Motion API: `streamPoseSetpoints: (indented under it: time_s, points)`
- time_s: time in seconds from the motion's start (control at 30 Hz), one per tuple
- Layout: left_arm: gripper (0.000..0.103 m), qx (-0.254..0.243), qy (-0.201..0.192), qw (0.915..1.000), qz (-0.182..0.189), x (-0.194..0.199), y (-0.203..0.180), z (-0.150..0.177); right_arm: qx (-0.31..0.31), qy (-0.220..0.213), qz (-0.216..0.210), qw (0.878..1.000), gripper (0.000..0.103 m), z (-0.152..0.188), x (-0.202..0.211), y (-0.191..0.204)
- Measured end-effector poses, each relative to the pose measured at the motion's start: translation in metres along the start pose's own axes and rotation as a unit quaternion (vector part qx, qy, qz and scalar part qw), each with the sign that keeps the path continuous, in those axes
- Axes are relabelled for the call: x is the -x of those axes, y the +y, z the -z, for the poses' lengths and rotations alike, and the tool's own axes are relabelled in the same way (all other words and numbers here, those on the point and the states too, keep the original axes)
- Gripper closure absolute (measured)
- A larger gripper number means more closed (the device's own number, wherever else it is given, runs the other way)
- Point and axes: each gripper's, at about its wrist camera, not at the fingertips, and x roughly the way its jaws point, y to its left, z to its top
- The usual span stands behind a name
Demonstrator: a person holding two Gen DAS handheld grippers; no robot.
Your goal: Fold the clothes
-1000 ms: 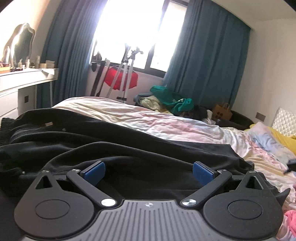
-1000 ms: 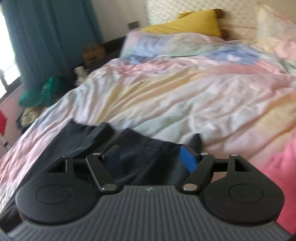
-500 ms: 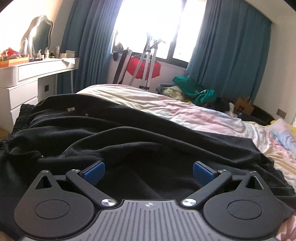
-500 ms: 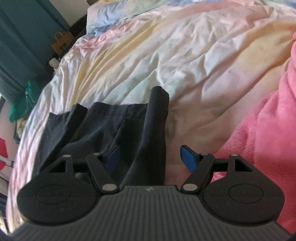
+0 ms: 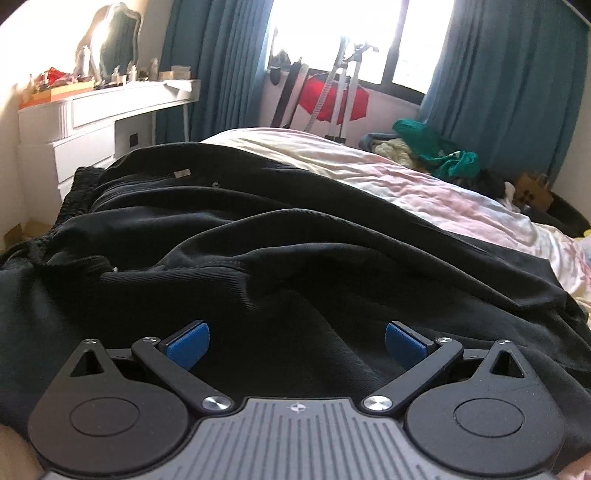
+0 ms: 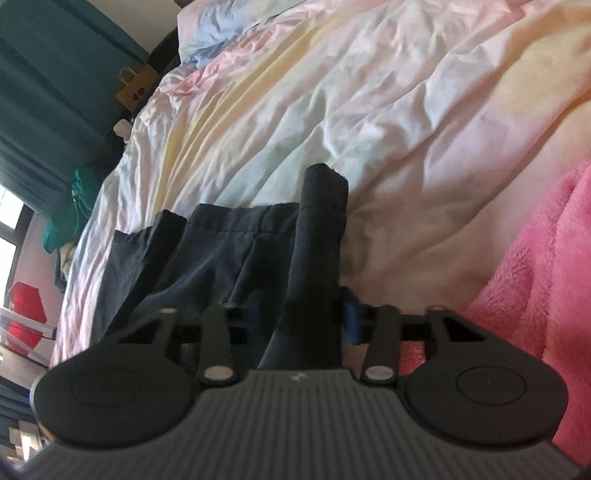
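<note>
The black garment [image 5: 295, 229] lies rumpled across the near side of the bed, on a pastel tie-dye bedsheet [image 6: 332, 110] in pink, yellow and pale blue. A small pale label [image 5: 182, 172] sits near its far edge; any writing on it is too small to read.

The left gripper [image 5: 297, 341] hovers low over the dark cloth with its 2 blue-padded fingers [image 5: 188, 345] spread wide and nothing between them. The right gripper [image 6: 297, 317] has its fingers drawn in close on a narrow raised fold of the black garment [image 6: 317, 236]; that fold runs up between them and hides most of the pads, with only a sliver of blue showing at the right.

A fluffy pink blanket [image 6: 535, 277] lies just beside the right gripper, touching the sheet. Beyond the bed in the left view stand teal curtains [image 5: 498, 92] either side of a bright window [image 5: 332, 29], a tripod stand [image 5: 343, 85] with something red [image 5: 325, 103] behind it, and a heap of green and pale clothes [image 5: 432, 151]. A white dressing table [image 5: 92, 118] with a mirror [image 5: 110, 40] and small bottles stands at the left. A brown paper bag [image 5: 532, 188] sits near the far corner; it also shows in the right view [image 6: 135, 88], with dark markings that cannot be read.
</note>
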Motion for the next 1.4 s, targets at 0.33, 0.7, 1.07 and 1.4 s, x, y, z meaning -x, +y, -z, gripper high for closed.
streamPoseSetpoints:
  time_s: [0.33,0.7,1.07,1.4]
  points:
    - [0.001,0.199,0.072,0.9773,-0.016,0.044,0.114,-0.031,-0.067,-0.028,-0.061,0.995,0.096,-0.004,0.01,-0.014]
    - [0.001,0.444,0.093,0.8905,-0.034,0.1,0.284,-0.012,-0.026,-0.09,-0.098,0.991,0.096,-0.009,0.034,0.003]
    - [0.008,0.523,0.114,0.8383,0.106,0.041,0.291,0.024,-0.045,-0.097,-0.098,0.989,0.096,-0.008,0.034,-0.004]
    - [0.048,0.485,0.079,0.8696,0.043,0.043,0.283,0.01,-0.068,-0.062,-0.06,0.994,0.095,-0.007,0.013,-0.015]
